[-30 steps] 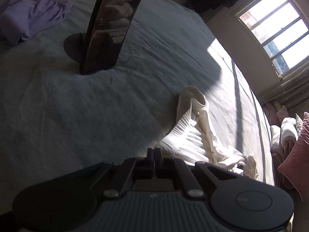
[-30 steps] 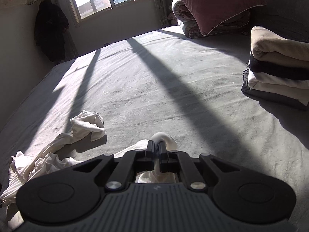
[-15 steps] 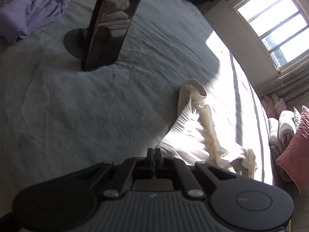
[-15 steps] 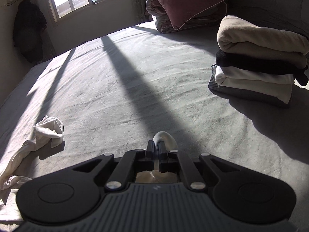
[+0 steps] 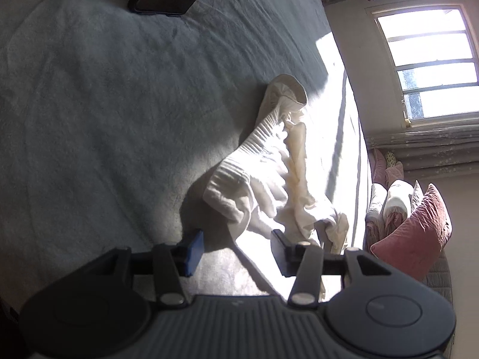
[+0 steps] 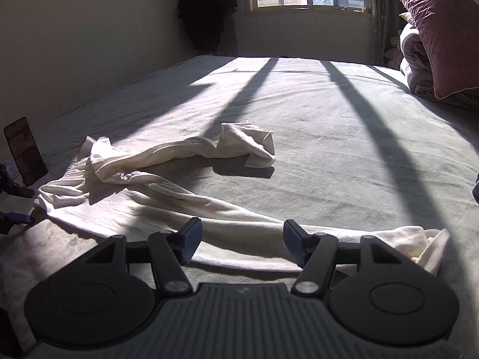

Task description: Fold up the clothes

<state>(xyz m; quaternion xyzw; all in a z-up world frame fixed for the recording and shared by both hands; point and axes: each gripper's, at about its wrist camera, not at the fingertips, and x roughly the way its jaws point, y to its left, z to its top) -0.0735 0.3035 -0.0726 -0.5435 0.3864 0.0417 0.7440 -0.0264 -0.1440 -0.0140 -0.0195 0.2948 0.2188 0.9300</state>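
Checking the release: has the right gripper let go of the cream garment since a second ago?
Yes. The right gripper is opening; the cream garment lies loose on the bed.

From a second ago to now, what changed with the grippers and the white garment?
Both grippers let go: the left gripper and right gripper, earlier pinched shut on the white garment, have jaws opening, pads clear of it. It lies strung out, unfolded, on the grey bed. The phone stays propped up.
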